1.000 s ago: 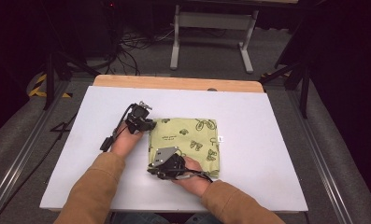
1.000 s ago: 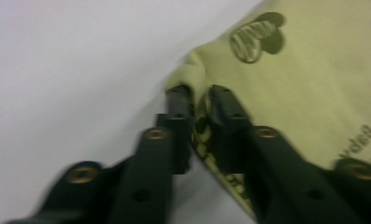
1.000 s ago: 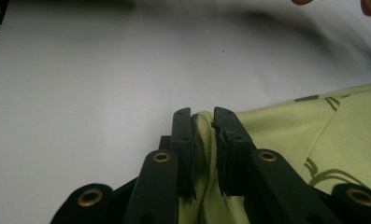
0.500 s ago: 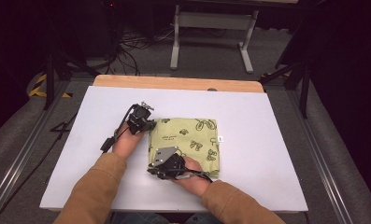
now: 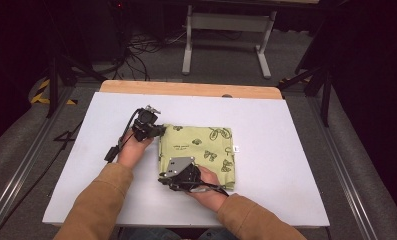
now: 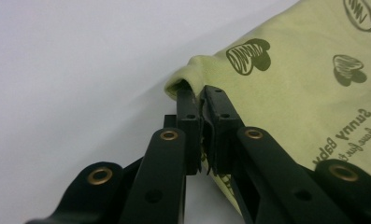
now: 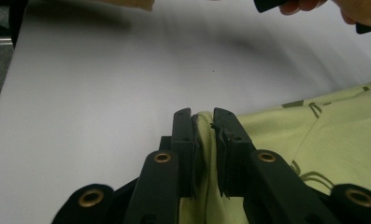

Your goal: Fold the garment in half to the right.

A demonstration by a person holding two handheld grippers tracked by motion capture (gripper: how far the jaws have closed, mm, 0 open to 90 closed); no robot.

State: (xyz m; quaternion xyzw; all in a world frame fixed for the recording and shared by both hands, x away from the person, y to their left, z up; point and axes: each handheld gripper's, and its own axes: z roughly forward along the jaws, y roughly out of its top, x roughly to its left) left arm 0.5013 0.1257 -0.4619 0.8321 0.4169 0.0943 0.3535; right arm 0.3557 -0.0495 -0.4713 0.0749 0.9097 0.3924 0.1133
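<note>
A folded light-green cloth (image 5: 198, 147) printed with dark doodles lies on the white table (image 5: 281, 165). At its far left corner sits my left gripper (image 5: 160, 130); its jaws are shut on the cloth's rolled edge (image 6: 185, 84), as the left gripper view shows with my left gripper (image 6: 201, 93) pinching the fabric. My right gripper (image 5: 165, 179) is at the cloth's near left corner. In the right gripper view my right gripper (image 7: 203, 116) is shut on a bunched fold of the cloth (image 7: 204, 140).
The table's wooden far edge (image 5: 186, 89) runs along the back. Beyond it stand a metal stand (image 5: 226, 30) and cables on the floor. Metal rails (image 5: 21, 170) flank the table. The person's tan sleeves (image 5: 96, 205) enter from the bottom.
</note>
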